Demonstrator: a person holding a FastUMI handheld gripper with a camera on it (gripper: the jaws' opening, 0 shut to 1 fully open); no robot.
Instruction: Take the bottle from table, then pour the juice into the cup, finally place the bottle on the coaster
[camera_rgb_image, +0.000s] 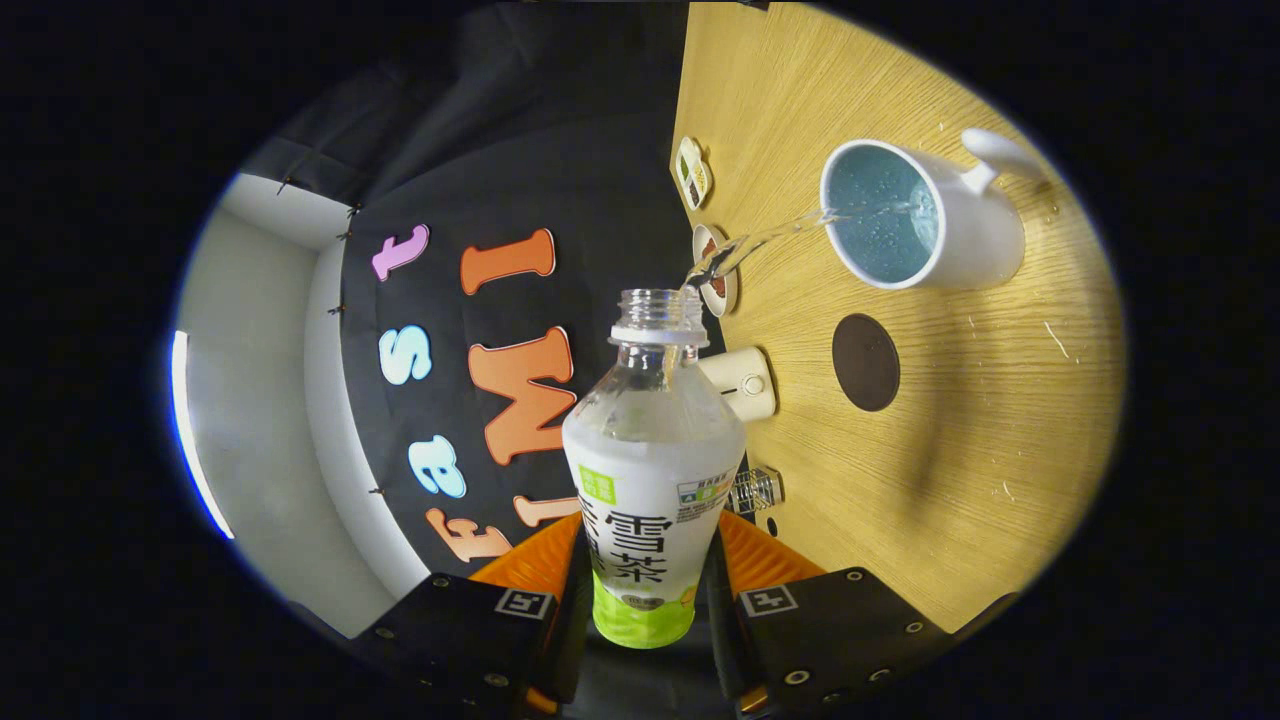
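Observation:
My gripper (648, 590) is shut on a clear plastic bottle (652, 470) with a white and green label, both fingers pressing its lower body. The bottle is uncapped and tipped sideways relative to the wooden table (980, 440). A thin stream of clear liquid (770, 238) arcs from its open mouth into a white mug (925, 215) with a blue inside, which stands beyond the bottle. Liquid with bubbles shows in the mug. A dark round coaster (866, 362) lies on the table between the mug and the fingers, with nothing on it.
Along the table's edge by the booth wall sit two small dishes (693, 172) (717, 270), a small cream box-like device (745, 384) and a small clear ribbed object (757, 490). Bare wood lies around the coaster and nearer the fingers.

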